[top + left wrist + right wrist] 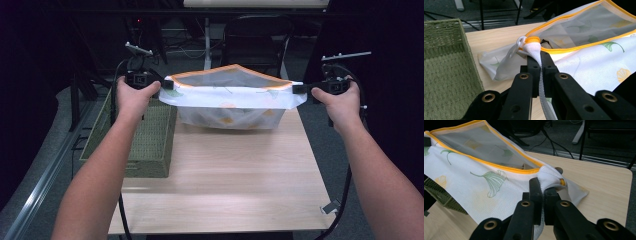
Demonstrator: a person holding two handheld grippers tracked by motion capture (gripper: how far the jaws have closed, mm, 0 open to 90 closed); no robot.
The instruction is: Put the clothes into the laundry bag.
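1 overhead view, 2 close jaw-level views share the mesh bag.

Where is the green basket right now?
In the high view the green basket sits at the table's left edge, just below the left gripper and left of the white mesh bag.

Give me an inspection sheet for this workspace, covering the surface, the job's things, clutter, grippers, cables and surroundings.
Surface: light wooden table, mostly bare.
Job's things: white mesh bag with orange zipper edge and leaf print, mouth open, stretched between the grippers, its bottom on the table.
Clutter: green woven basket at the table's left edge.
Grippers: left gripper shut on the bag's left corner; right gripper shut on its right corner.
Cables: black cable trails down from the right gripper.
Surroundings: dark room, chair behind the table.
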